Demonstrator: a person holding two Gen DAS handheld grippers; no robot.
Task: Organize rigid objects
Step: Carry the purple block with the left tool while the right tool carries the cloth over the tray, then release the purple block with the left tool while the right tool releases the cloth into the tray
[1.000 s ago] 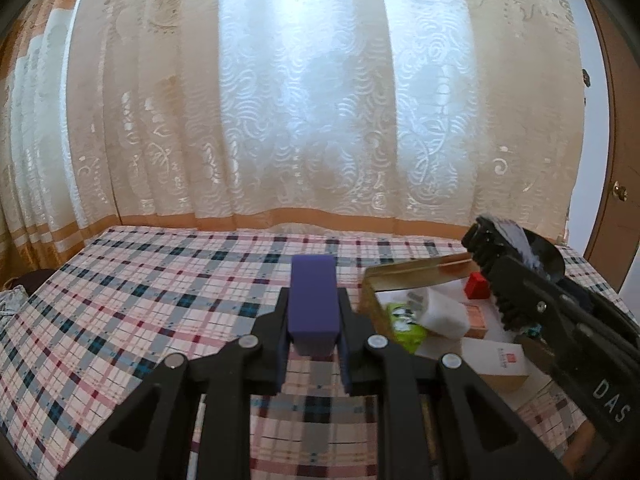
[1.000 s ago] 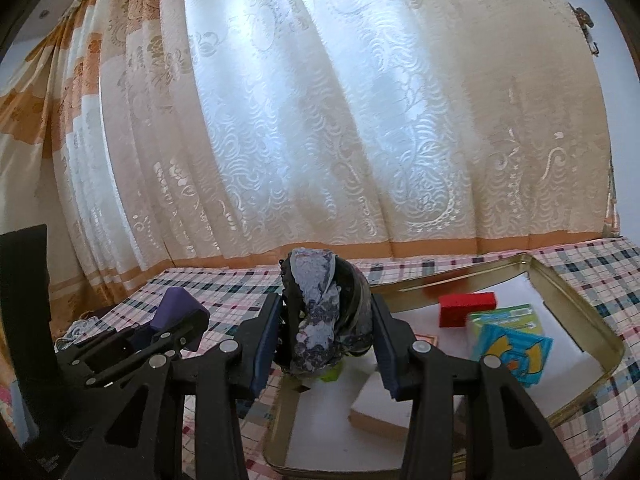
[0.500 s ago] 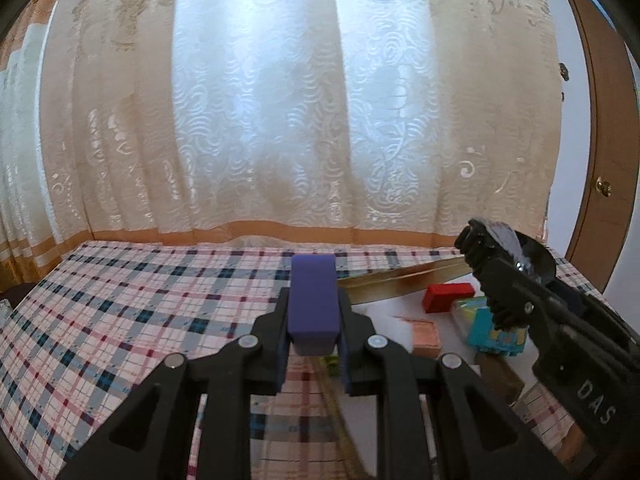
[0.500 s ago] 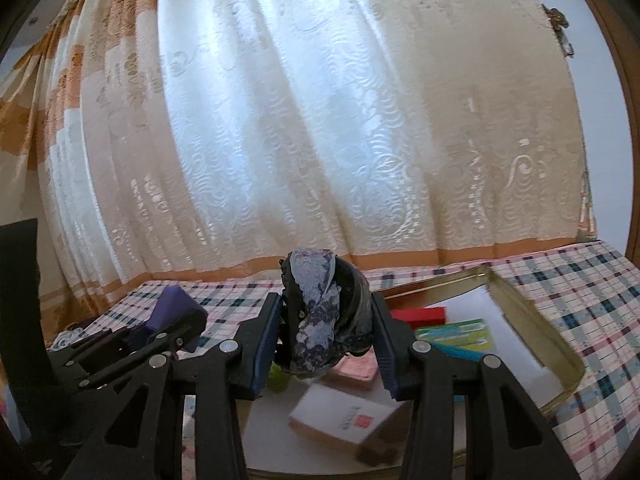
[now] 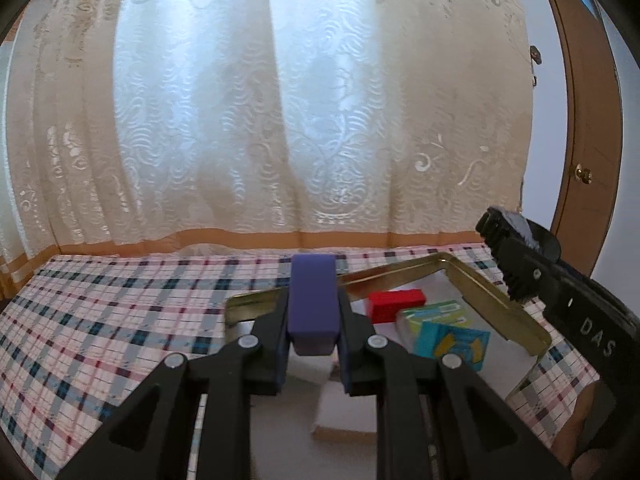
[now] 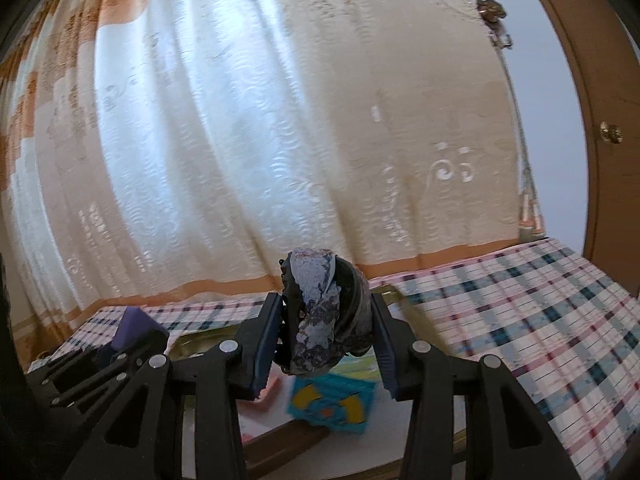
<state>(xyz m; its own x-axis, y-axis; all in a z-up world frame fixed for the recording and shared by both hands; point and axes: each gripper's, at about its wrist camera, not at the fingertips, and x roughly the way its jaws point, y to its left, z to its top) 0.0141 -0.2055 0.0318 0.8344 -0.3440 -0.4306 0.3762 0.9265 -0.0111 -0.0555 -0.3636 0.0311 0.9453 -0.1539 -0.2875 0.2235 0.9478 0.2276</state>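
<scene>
Claws carrying two objects above the gold-rimmed tray (image 5: pixel 492 292).
Left claw (image 5: pixel 314 334) is clamped tight on a purple block (image 5: pixel 313 300); right claw (image 6: pixel 324 340) grips a dark mottled lump (image 6: pixel 320 312) at partial opening. Both hover over the tray on the plaid tabletop (image 5: pixel 120 312); judged best practice: lower each piece onto bare white floor, clear of the red block (image 5: pixel 396 304) and teal box (image 5: pixel 452 342), before releasing.

A tray (image 5: pixel 494 298) lies on the tablecloth (image 5: pixel 120 312), a curtain (image 5: pixel 280 120) behind it and a door (image 5: pixel 588 140) to the right. In the tray, a block (image 5: pixel 396 305) lies farthest back, a carton (image 5: pixel 434 314) just before it, and a card box (image 5: pixel 456 344) nearest. A pad (image 5: pixel 344 412) lies left of these.
</scene>
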